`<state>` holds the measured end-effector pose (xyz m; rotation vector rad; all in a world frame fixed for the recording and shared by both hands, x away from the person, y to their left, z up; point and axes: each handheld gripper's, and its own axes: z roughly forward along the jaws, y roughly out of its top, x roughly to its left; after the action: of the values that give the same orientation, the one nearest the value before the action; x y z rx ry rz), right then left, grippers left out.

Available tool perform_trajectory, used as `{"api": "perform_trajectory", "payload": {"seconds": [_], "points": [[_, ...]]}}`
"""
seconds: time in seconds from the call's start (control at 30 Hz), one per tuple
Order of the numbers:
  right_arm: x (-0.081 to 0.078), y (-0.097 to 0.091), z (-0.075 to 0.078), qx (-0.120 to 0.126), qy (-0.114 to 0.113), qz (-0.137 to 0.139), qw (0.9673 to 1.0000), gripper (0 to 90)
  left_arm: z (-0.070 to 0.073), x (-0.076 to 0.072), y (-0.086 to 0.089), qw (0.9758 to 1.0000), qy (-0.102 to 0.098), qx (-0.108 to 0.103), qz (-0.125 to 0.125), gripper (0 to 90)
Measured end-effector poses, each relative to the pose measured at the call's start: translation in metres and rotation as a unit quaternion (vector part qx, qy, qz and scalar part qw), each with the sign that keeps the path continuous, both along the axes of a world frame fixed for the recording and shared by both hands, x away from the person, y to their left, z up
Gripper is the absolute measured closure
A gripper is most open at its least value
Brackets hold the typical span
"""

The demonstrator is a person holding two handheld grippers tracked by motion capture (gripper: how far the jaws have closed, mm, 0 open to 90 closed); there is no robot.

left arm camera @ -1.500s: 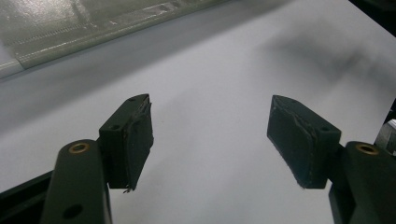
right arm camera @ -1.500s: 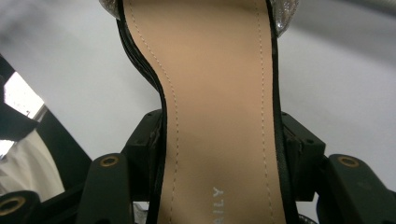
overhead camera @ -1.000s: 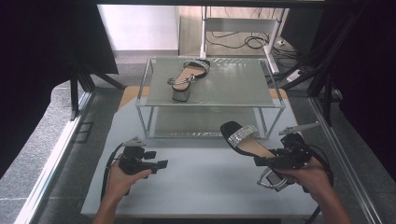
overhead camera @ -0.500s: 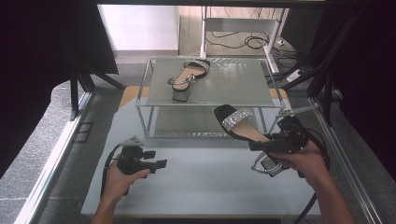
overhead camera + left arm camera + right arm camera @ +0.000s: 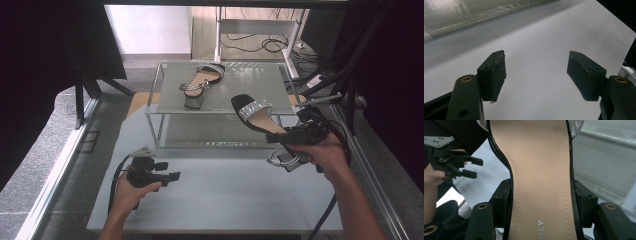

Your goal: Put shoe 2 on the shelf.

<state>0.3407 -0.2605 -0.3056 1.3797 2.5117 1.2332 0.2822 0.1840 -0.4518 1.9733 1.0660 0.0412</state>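
Note:
My right gripper point(image 5: 285, 136) is shut on a black sandal point(image 5: 257, 118) with a tan insole and a glittery strap, lifted off the table near the front right of a glass shelf point(image 5: 250, 102). The right gripper view has the sandal's insole point(image 5: 541, 180) pinched at its sides between my gripper's point(image 5: 544, 202) two pads. A matching sandal point(image 5: 200, 82) lies on top of the shelf at its back left. My left gripper point(image 5: 172, 176) rests low over the white table at the front left, open, and between the fingers point(image 5: 492, 72) of that left gripper point(image 5: 536, 72) lies bare table.
The white table point(image 5: 225, 200) spreads in front of the two-tier glass shelf. Cables point(image 5: 260, 45) and a stand lie on the floor behind it. Dark drapes close in the left and right sides. The left hand and its gripper point(image 5: 461, 163) show far off in the right gripper view.
My right gripper has risen with the sandal and carried it up and toward the shelf's front edge. The left gripper has stayed where it was.

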Motion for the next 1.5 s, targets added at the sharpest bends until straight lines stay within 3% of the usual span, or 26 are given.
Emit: {"api": "perform_trajectory", "payload": {"seconds": [0.87, 1.5], "points": [[0.055, 0.007, 0.014, 0.003, 0.014, -0.043, 0.9990, 41.9, -0.003, 0.003, -0.003, 0.9999, 0.005, -0.006, -0.009, 31.4], [0.118, 0.032, 0.008, -0.025, 0.029, -0.082, 0.9959, 42.0, -0.005, 0.007, 0.002, 0.9999, 0.008, -0.011, -0.007, 31.5]]}}
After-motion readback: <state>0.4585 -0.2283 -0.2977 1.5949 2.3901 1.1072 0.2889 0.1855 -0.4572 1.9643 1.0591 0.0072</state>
